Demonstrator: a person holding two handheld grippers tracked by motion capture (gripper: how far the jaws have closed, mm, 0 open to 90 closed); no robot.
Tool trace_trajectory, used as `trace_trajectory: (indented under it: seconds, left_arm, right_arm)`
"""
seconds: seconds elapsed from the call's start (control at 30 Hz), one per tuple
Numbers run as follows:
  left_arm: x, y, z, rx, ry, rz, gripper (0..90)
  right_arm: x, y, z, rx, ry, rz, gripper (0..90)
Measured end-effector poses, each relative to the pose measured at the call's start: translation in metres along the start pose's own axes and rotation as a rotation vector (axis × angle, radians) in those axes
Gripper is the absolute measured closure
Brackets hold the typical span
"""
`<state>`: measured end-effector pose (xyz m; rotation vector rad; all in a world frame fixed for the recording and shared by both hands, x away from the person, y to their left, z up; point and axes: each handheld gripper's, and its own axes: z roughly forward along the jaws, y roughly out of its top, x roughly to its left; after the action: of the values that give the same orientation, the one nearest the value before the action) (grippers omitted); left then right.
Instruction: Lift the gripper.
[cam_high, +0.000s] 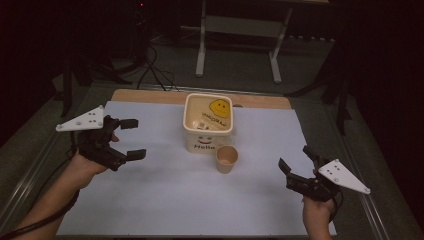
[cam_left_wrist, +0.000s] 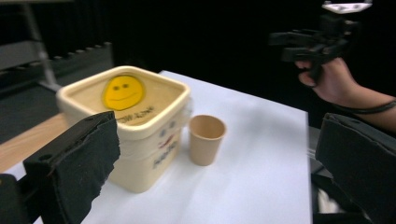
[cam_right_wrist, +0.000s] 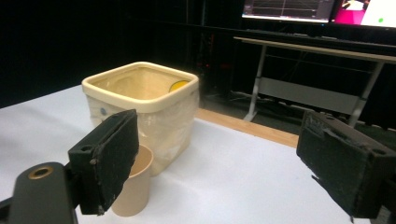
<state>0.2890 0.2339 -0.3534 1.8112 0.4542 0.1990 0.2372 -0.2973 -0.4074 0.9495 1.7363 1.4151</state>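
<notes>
A paper cup (cam_high: 226, 159) stood upright just in front of a cream tub (cam_high: 208, 122) with a yellow smiley inside, on the white table sheet (cam_high: 165, 195). It lay ahead of both grippers, well apart from each. The left gripper (cam_high: 132, 139) and right gripper (cam_high: 296, 158) held their jaws spread, empty.

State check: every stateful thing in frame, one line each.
left hand-held gripper: open, empty, held above the table.
right hand-held gripper: open, empty, apart from the cup.
paper cup: upright, looks empty, beside the tub.
cream tub: upright, lidless; contents unclear.
</notes>
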Motion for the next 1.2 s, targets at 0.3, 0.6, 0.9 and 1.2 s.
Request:
trace_trajectory:
  seconds: [0.3, 0.6, 0.9, 1.2]
  left_arm:
    - [-0.004, 0.01, 0.029, 0.054, -0.048, 0.046, 1.4]
    - [-0.008, 0.018, 0.058, 0.101, -0.105, 0.083, 1.4]
    - [-0.01, 0.025, 0.08, 0.16, -0.141, 0.109, 1.4]
    - [-0.015, 0.037, 0.104, 0.243, -0.18, 0.159, 1.4]
  right_arm:
    - [0.001, 0.0, 0.002, 0.002, 0.013, 0.001, 13.0]
    - [0.0, 0.0, 0.003, 0.006, 0.018, 0.003, 13.0]
    - [0.001, 0.0, 0.004, 0.015, 0.023, 0.005, 13.2]
    - [0.001, -0.001, 0.005, 0.021, 0.03, -0.001, 13.4]
